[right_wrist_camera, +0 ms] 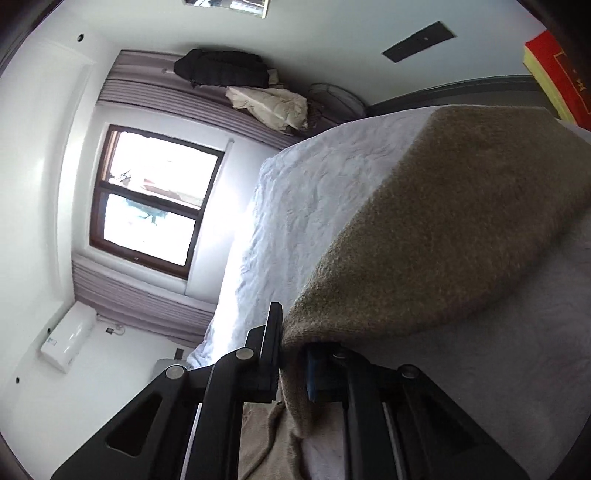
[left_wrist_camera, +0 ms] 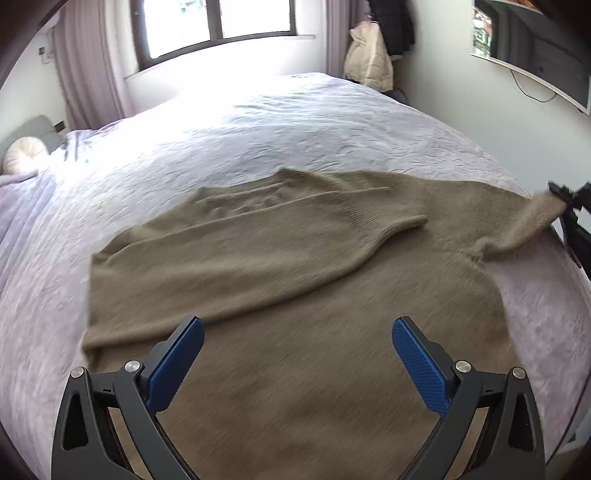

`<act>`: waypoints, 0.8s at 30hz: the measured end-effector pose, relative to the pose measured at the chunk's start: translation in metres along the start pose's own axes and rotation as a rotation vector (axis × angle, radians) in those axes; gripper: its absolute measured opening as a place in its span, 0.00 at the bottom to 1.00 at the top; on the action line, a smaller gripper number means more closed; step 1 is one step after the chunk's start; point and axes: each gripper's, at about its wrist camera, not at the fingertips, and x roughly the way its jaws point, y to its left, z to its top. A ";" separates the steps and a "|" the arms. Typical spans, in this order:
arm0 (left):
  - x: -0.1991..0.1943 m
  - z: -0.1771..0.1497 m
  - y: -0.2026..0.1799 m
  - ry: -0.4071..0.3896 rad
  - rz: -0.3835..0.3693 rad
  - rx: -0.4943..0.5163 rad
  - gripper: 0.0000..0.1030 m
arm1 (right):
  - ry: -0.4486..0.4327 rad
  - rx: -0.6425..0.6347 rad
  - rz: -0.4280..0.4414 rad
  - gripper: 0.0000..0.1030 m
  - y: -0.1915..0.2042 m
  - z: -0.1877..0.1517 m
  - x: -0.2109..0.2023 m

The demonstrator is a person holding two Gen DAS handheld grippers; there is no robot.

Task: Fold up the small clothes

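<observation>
A tan knitted sweater (left_wrist_camera: 288, 266) lies spread on the bed, one sleeve (left_wrist_camera: 303, 221) folded across its body. My left gripper (left_wrist_camera: 297, 336) is open and empty, just above the sweater's near part. My right gripper (right_wrist_camera: 293, 347) is shut on the cuff of the other sleeve (right_wrist_camera: 443, 229) and holds it stretched out and lifted off the bed. In the left wrist view that gripper (left_wrist_camera: 570, 210) shows at the far right, holding the sleeve end (left_wrist_camera: 532, 218).
The bed has a pale lilac cover (left_wrist_camera: 295, 125). A round cushion (left_wrist_camera: 24, 155) sits at the headboard on the left. A window (left_wrist_camera: 218, 22), curtains, hanging coats (left_wrist_camera: 369, 55) and a wall TV (left_wrist_camera: 535, 48) lie beyond.
</observation>
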 end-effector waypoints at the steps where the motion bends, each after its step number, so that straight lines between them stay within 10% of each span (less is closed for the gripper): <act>1: 0.008 0.006 -0.006 0.007 -0.012 0.012 0.99 | 0.014 -0.019 0.030 0.12 0.009 -0.001 0.005; 13: 0.025 0.004 0.029 0.031 0.023 -0.054 0.99 | 0.370 -0.558 0.149 0.15 0.162 -0.117 0.113; 20: 0.021 -0.018 0.106 0.009 0.162 -0.107 0.99 | 0.705 -0.712 0.046 0.17 0.158 -0.249 0.206; 24: 0.043 -0.042 0.132 0.095 0.153 -0.176 0.99 | 0.796 -0.676 -0.070 0.41 0.119 -0.280 0.236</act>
